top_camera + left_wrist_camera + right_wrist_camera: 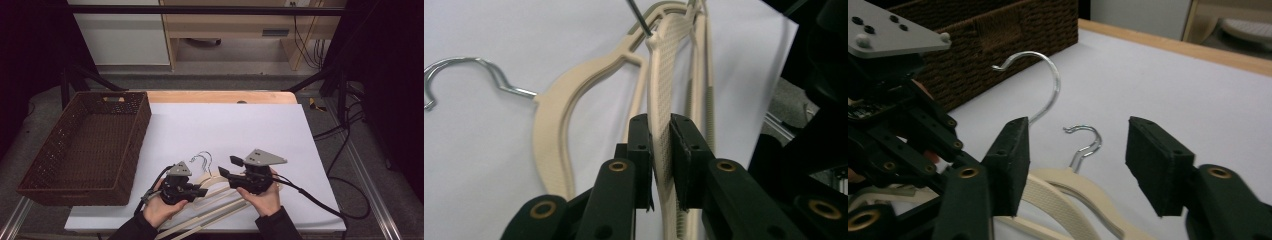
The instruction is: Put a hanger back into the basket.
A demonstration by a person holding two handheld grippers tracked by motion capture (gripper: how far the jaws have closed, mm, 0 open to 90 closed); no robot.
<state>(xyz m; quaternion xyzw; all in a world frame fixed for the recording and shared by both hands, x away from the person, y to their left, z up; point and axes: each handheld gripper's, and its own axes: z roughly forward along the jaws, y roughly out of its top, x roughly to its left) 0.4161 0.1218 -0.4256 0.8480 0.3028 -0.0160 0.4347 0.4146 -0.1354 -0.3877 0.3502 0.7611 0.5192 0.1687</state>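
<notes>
Note the left claw (662, 122) clamped on the ribbed arm of one cream hanger (663, 70), held edge-up just above the white sheet (240, 125) on the surface, near its front edge. Note also the right claw (1078, 145), standing open with nothing between the pads, hovering close above the second hanger (555, 115), flat on the sheet just beside the first. Beware of the narrow grip: only one arm pinched, far from the raised steel hook (1050, 85), so probably free to swing or twist between the pads, maybe even to slip out on the way to the wicker basket (142, 120) at the left, if meant to go there. Watch too for tangling: with the two hangers overlapping, easy to drag the lower one along while lifting the upper, then to drop it off the sheet. Take care with the raised hook, likely to catch on the basket rim or on a trailing cable. Keep the open claw away from the smaller hook (1087, 142) when closing, otherwise risking a pinch on thin wire instead of plastic.
</notes>
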